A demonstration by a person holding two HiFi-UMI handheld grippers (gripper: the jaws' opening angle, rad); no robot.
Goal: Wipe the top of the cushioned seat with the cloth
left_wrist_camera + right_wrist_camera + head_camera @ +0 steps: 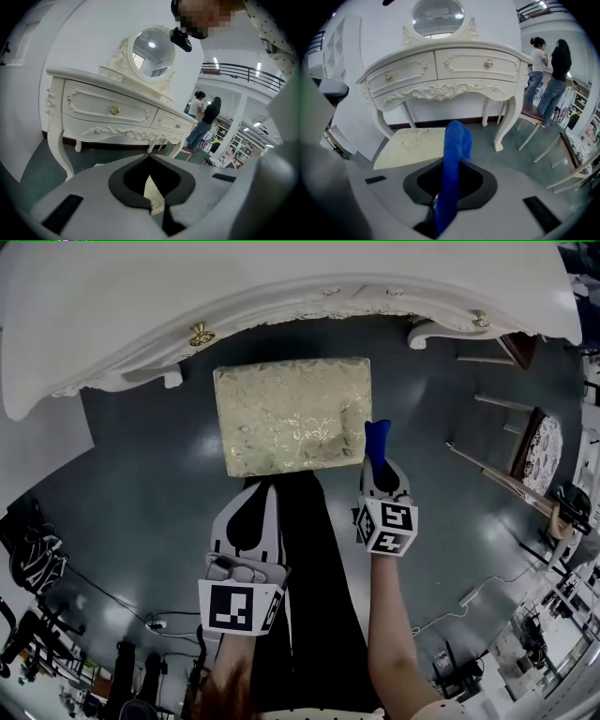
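Stands over the cushioned seat (292,415), gold brocade top, set on the dark floor (141,484) just in front of the white dressing table (112,306). Grips a blue cloth (377,441) in the right gripper (380,476), jaws clamped on its lower part, free end poking out ahead. Hangs that cloth at the seat's front right corner; cannot tell if touching the fabric or just beside it. Holds the left gripper (247,517) back from the seat's near edge, jaws together, nothing between them, only a sliver of seat showing past the tips. Shows no streak or wiped patch on the top, so reads as wiping not yet begun, or barely. Leaves the whole top to cover: likely needs the cloth laid flat on the fabric and swept across toward the far left corner. Catches two people (548,70) standing well off by a chair (533,117) in the gripper views, clear of the work.
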